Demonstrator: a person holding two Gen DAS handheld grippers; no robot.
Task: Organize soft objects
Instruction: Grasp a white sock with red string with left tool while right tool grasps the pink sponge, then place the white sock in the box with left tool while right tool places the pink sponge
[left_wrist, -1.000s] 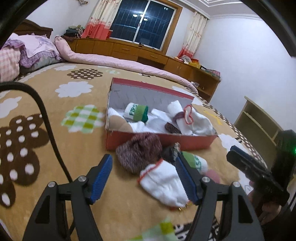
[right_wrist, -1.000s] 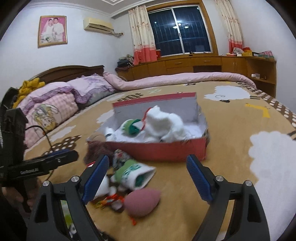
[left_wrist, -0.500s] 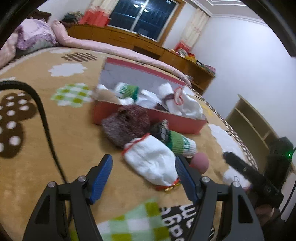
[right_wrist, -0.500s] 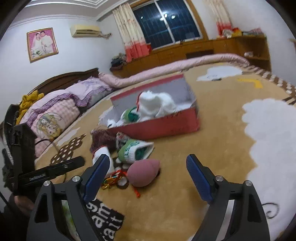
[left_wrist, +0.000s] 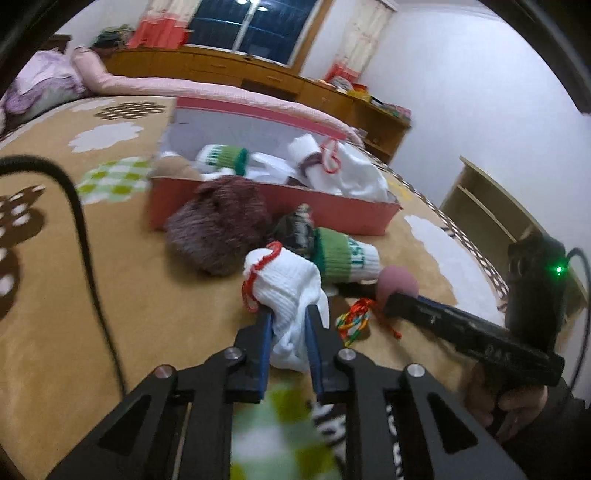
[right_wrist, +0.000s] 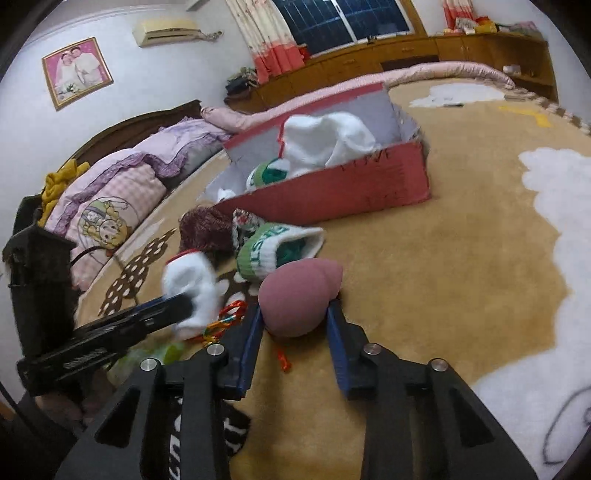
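Note:
My left gripper (left_wrist: 289, 320) is shut on a white sock with red trim (left_wrist: 284, 288), which also shows in the right wrist view (right_wrist: 192, 288). My right gripper (right_wrist: 295, 314) is shut on a pink soft ball (right_wrist: 295, 295), seen in the left wrist view (left_wrist: 397, 282). A green and white sock (left_wrist: 345, 254), a dark patterned sock (left_wrist: 295, 229) and a maroon knit item (left_wrist: 218, 229) lie in front of the red box (left_wrist: 266, 206), which holds several white and green socks (left_wrist: 225, 158).
A coloured string (left_wrist: 354, 319) lies on the tan flowered blanket (left_wrist: 74, 295). Pillows (right_wrist: 110, 206) lie at the bed head. A black cable (left_wrist: 85, 258) crosses the left. A wooden shelf (left_wrist: 491, 206) stands right of the bed.
Both grippers moved forward and down and closed: the left onto the white sock, the right onto the pink ball. Both were open before.

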